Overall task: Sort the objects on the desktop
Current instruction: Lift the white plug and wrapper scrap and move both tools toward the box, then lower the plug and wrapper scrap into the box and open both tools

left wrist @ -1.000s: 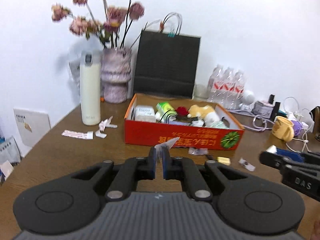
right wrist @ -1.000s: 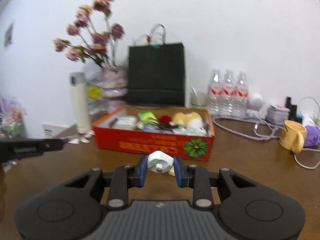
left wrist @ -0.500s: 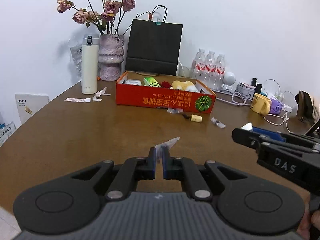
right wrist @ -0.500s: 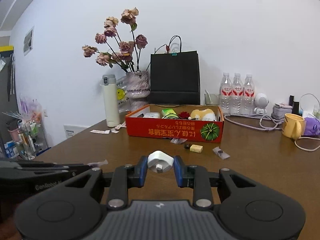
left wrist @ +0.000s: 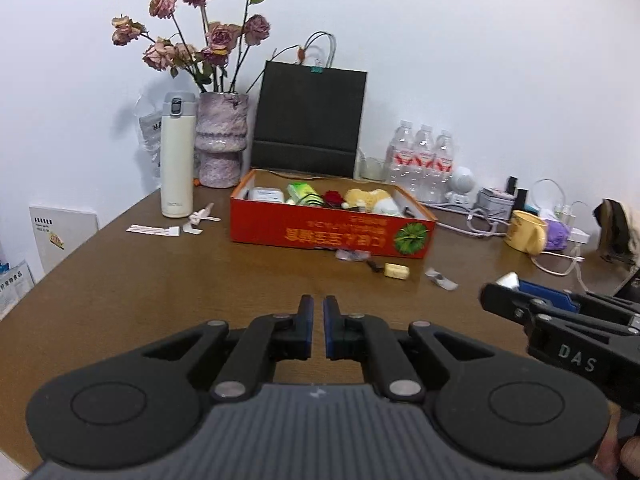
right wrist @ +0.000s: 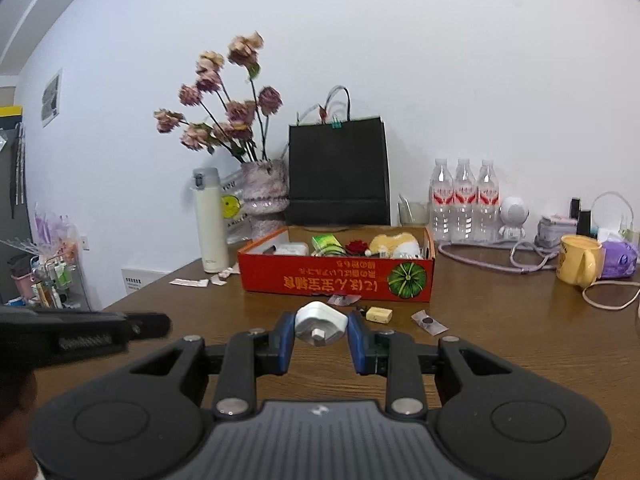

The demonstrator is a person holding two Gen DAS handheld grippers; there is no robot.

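Right wrist | right fingers [right wrist: 321, 330] grasping white plug [right wrist: 320, 322], prong toward camera | left fingers [left wrist: 314, 330] narrowly parted, empty

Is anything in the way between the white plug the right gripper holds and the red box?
Nothing visible blocks it: only flat scraps and a small yellow block lie before the red cardboard box, below the white plug.

Left gripper [left wrist: 316, 332]: the clear wrapper scrap pinched between its pads half a second ago is gone; the jaws now stand slightly apart with only a narrow bare gap between them.

Left wrist view: the red box [left wrist: 332, 232] sits nearer and larger than half a second ago, though farther than a second ago.

Right wrist view: the red box likewise appears nearer than half a second ago; the left gripper's arm at the left edge is blurred.
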